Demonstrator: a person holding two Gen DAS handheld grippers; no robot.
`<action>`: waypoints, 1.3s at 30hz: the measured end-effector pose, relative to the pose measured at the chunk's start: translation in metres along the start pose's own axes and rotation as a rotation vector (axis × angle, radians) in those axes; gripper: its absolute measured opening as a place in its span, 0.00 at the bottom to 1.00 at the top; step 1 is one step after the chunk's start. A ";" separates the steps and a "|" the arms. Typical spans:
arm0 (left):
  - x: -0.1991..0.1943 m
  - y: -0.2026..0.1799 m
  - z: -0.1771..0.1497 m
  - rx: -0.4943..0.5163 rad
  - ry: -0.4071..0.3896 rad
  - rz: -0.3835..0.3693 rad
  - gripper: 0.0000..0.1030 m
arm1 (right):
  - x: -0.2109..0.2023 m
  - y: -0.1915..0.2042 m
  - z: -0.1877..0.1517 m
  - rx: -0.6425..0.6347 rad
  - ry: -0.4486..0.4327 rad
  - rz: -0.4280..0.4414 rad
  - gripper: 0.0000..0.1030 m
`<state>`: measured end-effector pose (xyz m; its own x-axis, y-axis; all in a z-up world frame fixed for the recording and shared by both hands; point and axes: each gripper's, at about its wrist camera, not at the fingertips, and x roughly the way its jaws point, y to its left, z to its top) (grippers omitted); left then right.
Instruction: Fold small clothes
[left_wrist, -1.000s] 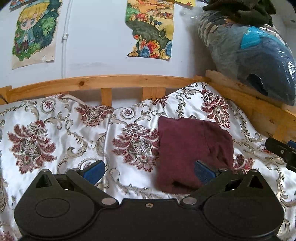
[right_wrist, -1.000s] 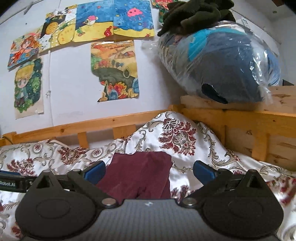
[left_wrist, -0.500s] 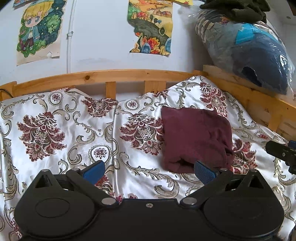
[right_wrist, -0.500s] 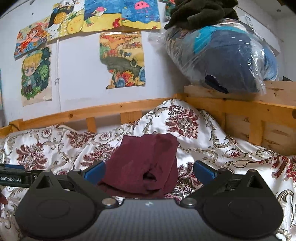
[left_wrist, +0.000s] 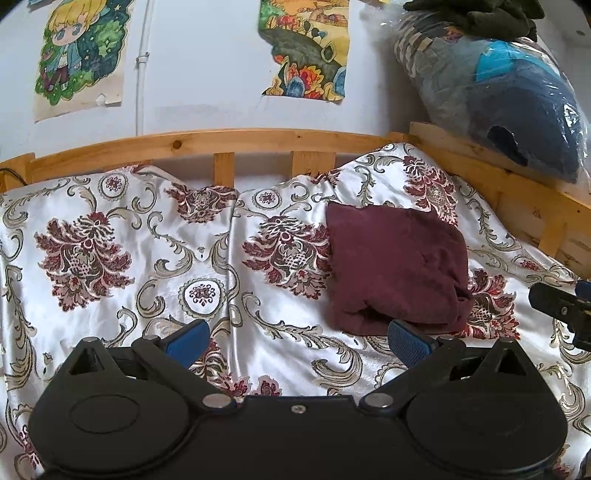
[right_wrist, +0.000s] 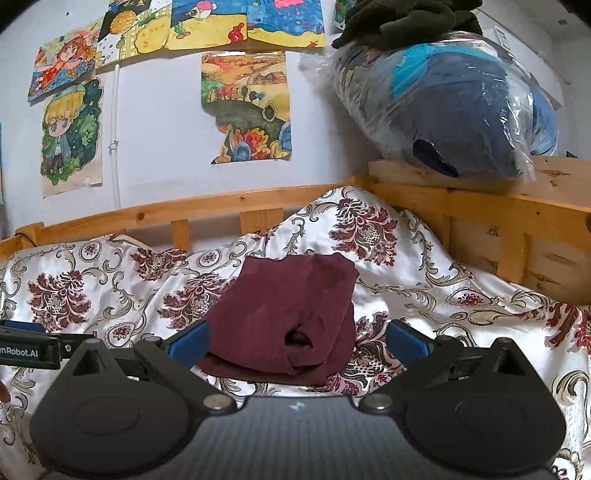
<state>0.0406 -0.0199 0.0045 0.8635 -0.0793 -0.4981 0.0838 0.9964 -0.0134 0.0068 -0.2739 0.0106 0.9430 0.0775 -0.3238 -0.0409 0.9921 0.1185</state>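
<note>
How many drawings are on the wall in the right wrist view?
About 5, edges overlap: girl at left, red-haired figure above, pineapple, sea scene, landscape in the centre.

Bedspread (left_wrist: 122, 229) left of garment (left_wrist: 395, 266) apparently bare

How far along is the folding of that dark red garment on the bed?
Nearly done, it seems: the maroon garment lies as a compact folded bundle on the floral bedspread. Nothing is in hand; the left gripper and right gripper are both open and empty. No other loose clothes show.
</note>
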 end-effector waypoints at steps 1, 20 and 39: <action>0.000 -0.001 0.000 0.004 0.001 0.005 0.99 | 0.000 0.000 0.000 0.002 0.000 0.001 1.00; 0.001 -0.003 -0.002 0.011 0.007 -0.001 0.99 | 0.001 0.001 -0.001 -0.005 0.004 0.003 1.00; 0.000 -0.004 -0.003 0.018 0.009 -0.012 0.99 | 0.002 0.000 0.000 -0.005 0.005 0.003 1.00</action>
<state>0.0389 -0.0234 0.0024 0.8581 -0.0909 -0.5054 0.1030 0.9947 -0.0040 0.0083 -0.2733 0.0096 0.9411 0.0815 -0.3283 -0.0460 0.9924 0.1145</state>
